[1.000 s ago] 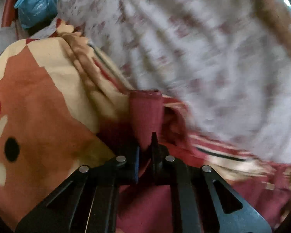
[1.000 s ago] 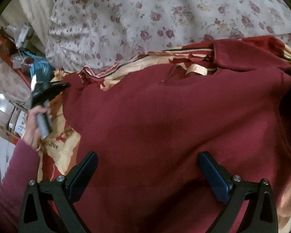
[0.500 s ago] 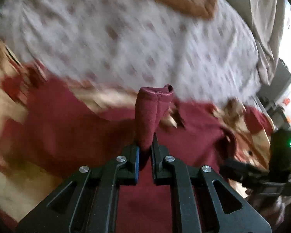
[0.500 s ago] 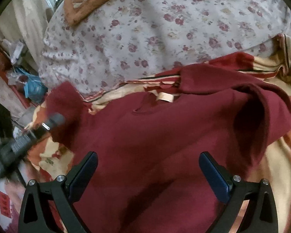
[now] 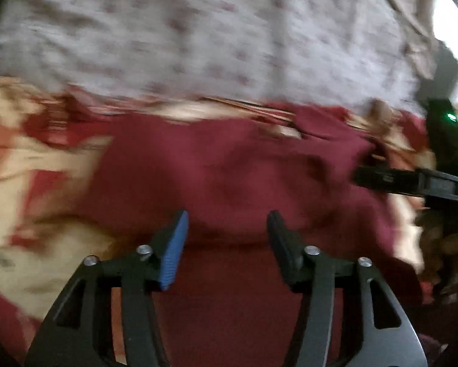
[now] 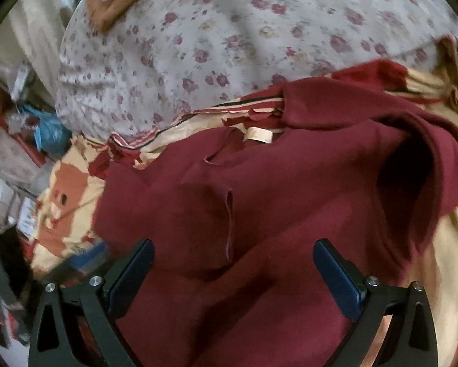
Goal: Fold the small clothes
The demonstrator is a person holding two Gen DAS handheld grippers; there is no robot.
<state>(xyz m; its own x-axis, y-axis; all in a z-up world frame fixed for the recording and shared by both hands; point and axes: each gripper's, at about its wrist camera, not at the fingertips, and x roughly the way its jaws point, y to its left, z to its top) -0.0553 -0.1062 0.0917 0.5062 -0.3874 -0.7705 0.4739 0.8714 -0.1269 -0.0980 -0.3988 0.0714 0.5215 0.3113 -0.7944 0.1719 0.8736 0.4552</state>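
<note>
A dark red top [image 6: 275,214] lies spread on the bed, its cream neck label [image 6: 258,136] facing up. Its left sleeve [image 6: 204,214] is folded over the body, cuff edge near the middle. The right sleeve [image 6: 412,134] lies bunched at the right. The top also shows in the blurred left wrist view [image 5: 229,168]. My left gripper [image 5: 227,229] is open and empty just above the top. My right gripper [image 6: 233,260] is open and empty over the top's lower part. The right gripper body [image 5: 412,180] shows at the right of the left wrist view.
The top lies on an orange, cream and red patterned bedsheet [image 6: 67,189]. A big white floral pillow or quilt [image 6: 229,39] lies behind it. A blue bag [image 6: 48,131] and clutter sit off the bed's left side.
My left gripper carried the left sleeve across the top, then opened and let it go. The sleeve now lies folded on the body. My right gripper stayed open.
</note>
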